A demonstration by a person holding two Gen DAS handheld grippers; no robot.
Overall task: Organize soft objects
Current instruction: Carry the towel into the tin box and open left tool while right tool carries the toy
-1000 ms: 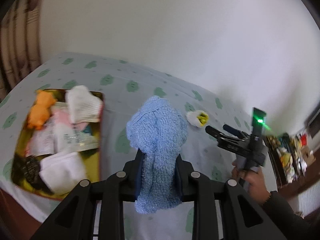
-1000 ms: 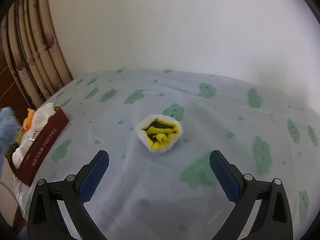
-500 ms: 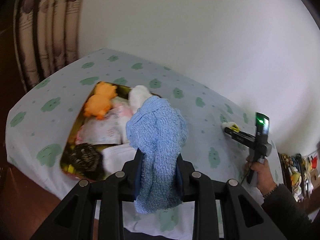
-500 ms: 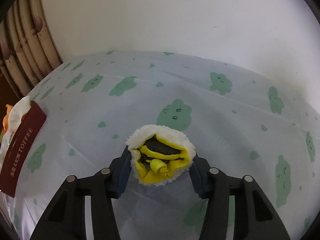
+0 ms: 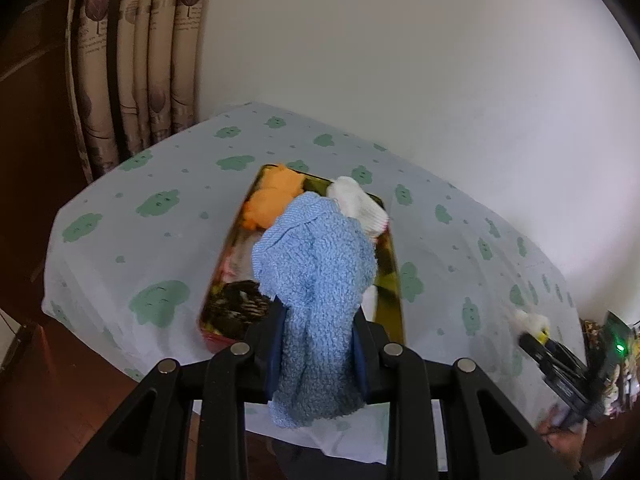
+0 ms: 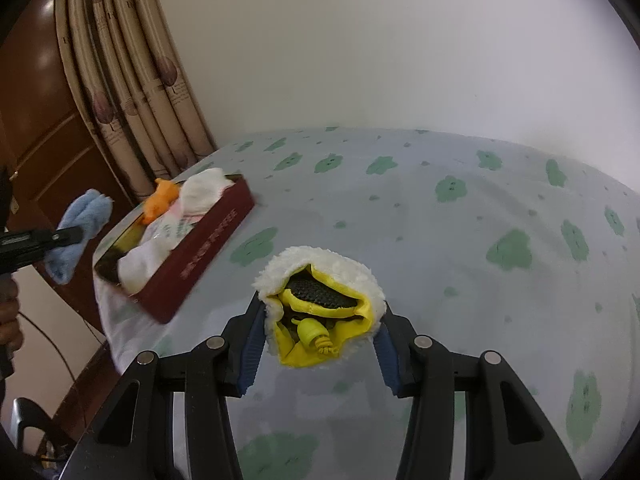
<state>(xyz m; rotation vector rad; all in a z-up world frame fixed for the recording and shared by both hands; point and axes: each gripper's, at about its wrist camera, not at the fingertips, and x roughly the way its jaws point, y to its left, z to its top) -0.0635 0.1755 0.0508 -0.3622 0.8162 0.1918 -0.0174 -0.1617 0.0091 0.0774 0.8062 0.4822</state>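
My left gripper is shut on a blue knitted cloth and holds it in the air in front of the red tin box. The box holds an orange plush toy, white socks and a dark item. My right gripper is shut on a white and yellow fluffy toy, lifted above the bed. The box and the blue cloth in the left gripper also show at the left of the right wrist view.
The bed sheet is pale with green cloud prints and ends at a white wall. Curtains and a brown wooden door stand at the left. The bed's near edge drops to a brown floor.
My left gripper has swung further left and pulled back with the blue cloth, now facing the box. My right gripper has closed on the fluffy toy and lifted it, turning toward the box.
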